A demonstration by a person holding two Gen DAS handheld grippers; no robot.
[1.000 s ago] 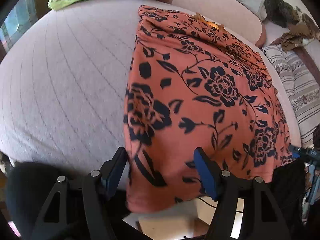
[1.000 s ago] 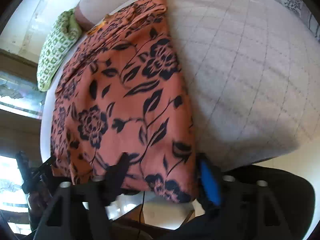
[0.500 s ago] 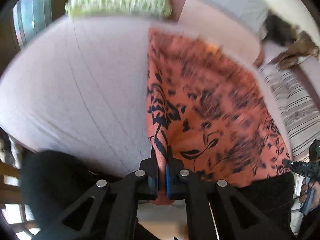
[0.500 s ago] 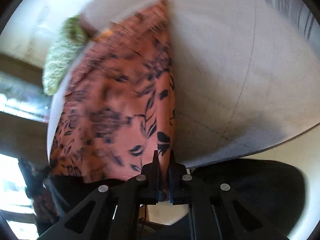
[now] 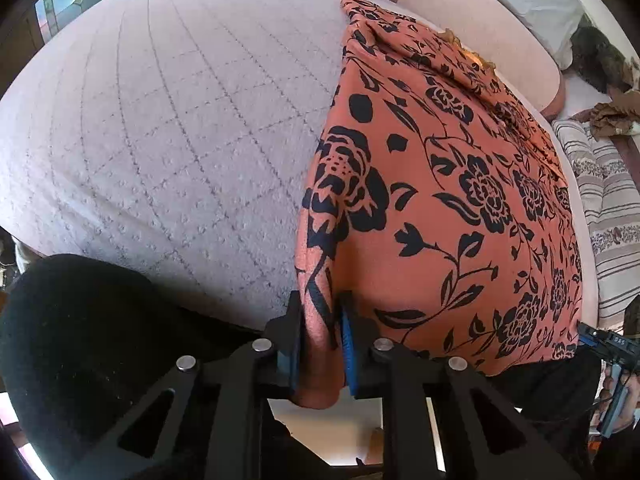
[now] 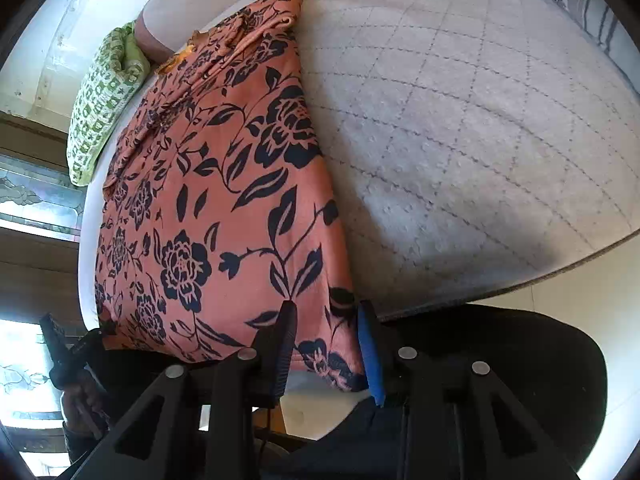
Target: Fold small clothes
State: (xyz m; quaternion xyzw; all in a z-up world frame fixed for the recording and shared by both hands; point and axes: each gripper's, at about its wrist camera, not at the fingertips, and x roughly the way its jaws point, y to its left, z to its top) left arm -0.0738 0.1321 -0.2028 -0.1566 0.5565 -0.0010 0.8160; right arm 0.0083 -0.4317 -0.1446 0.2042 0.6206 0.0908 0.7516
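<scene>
Quilted pale mattress point(image 5: 168, 128) fills my view, with the orange flowered cloth point(image 5: 440, 208) spread flat along it, its near hem hanging over the bed's edge. My left tool point(image 5: 320, 344) is clenched on the cloth's near left corner, fabric bunched between the pads. My right tool point(image 6: 326, 344) straddles the near right corner, its pads apart. A green pillow point(image 6: 102, 100) lies at the far end.

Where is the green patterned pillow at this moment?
In the right wrist view the green patterned pillow lies at the upper left, at the mattress's far end, beside the orange floral garment's far edge.
</scene>
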